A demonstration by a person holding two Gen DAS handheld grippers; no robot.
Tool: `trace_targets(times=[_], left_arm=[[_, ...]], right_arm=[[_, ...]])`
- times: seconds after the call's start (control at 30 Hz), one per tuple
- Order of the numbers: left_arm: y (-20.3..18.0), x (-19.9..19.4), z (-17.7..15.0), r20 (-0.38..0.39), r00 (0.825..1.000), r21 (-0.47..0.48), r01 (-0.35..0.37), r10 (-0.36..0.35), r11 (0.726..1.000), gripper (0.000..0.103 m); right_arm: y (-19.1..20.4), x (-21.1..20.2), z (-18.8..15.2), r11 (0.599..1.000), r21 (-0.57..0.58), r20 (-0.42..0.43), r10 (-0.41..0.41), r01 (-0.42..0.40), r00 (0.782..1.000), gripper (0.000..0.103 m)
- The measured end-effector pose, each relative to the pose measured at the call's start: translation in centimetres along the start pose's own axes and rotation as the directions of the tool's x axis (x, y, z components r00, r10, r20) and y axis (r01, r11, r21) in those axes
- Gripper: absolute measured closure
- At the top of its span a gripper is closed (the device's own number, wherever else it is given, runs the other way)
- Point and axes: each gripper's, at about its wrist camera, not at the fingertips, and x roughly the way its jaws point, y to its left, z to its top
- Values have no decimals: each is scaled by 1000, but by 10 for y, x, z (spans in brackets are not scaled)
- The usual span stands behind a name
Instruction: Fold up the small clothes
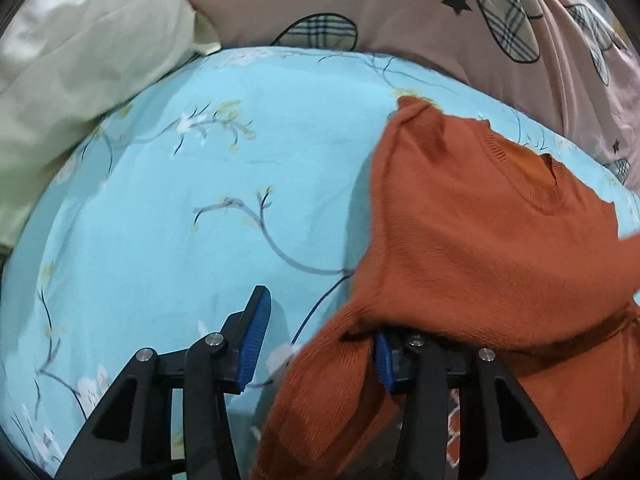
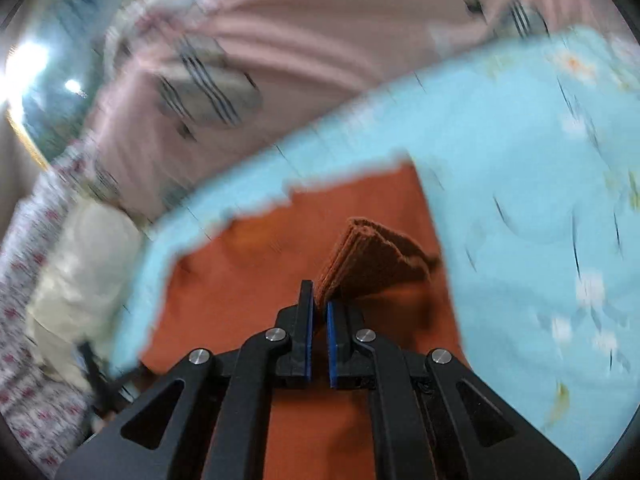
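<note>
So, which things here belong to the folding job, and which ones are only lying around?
Belong to the job:
- orange sweater
- right tool, shut on a sweater fold
- left tool, open, sweater draped over one finger

Only lying around:
- blue floral sheet
- pink patterned quilt
- cream fabric

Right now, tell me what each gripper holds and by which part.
The right gripper pinches a folded ribbed edge of the rust-orange knitted sweater. The left gripper stands open around its sleeve, pads not pressing.
</note>
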Motion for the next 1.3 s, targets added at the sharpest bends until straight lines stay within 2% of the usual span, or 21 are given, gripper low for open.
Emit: trace_targets(times=[0.03,0.1,0.2,0.27,0.33,0.37,0.43,0.47,0.53,0.57,0.7,0.83,0.9,0.93,1.0,1.03,1.07,1.1,1.17,1.23,1.3], left_arm=[[2,-2,-2,6,1000,-4,-2,2,1000,56],[6,-7,-3,23,1000,-19,3,-3,1000,56],[14,-9,-6,35,999,-57,28,-26,998,54],[19,-7,-8,30,998,-93,54,-51,994,54],[23,-7,-10,38,997,-123,77,-73,989,54],[24,-8,-11,45,996,-128,80,-75,989,53],[23,-8,-12,51,996,-127,77,-72,989,52],[23,-8,-12,52,996,-127,77,-71,989,52],[22,-7,-12,50,996,-125,76,-70,989,52],[20,-7,-13,52,996,-120,72,-66,990,51],[12,-10,-16,71,997,-71,44,-39,996,51],[18,-5,-16,68,995,-95,76,-70,993,50],[25,-4,-16,79,991,-125,115,-105,985,50],[28,-3,-16,84,989,-137,131,-120,982,50],[35,-2,-16,98,984,-168,167,-152,972,50],[38,-2,-17,111,980,-181,186,-168,966,50],[40,-2,-17,120,976,-193,201,-181,960,50],[42,-2,-17,127,973,-203,213,-190,956,50],[45,-2,-18,140,970,-219,224,-196,950,50],[48,-3,-18,151,970,-239,222,-190,945,51],[54,-4,-19,165,971,-274,213,-172,938,53]], right_arm=[[-8,6,-9,999,16,-47,-32,33,998,93],[-16,5,-19,998,45,-72,-44,48,996,88],[-2,-18,-19,996,4,19,-94,94,995,78],[15,-34,-13,992,-42,121,-113,118,986,57],[37,-40,-1,993,-91,184,-62,80,981,44],[48,-35,5,993,-117,182,-12,34,983,39],[83,-1,21,977,-186,73,116,-101,991,34],[100,18,26,963,-213,15,174,-166,985,34],[140,68,38,917,-270,-109,274,-294,955,34],[157,89,41,904,-287,-151,283,-316,947,34],[227,177,51,823,-416,-316,268,-387,910,34],[259,239,50,757,-520,-405,188,-395,895,33],[268,254,47,718,-520,-472,209,-462,856,31],[273,258,49,696,-488,-517,255,-526,817,31],[281,262,52,661,-385,-599,352,-644,719,34],[286,263,53,641,-355,-614,390,-681,687,38],[293,265,54,628,-339,-614,416,-700,671,47],[297,269,56,630,-323,-616,427,-706,663,52],[309,285,58,653,-298,-601,438,-696,669,64],[313,296,58,690,-292,-573,429,-663,699,71],[310,308,61,738,-255,-524,438,-625,731,71]])
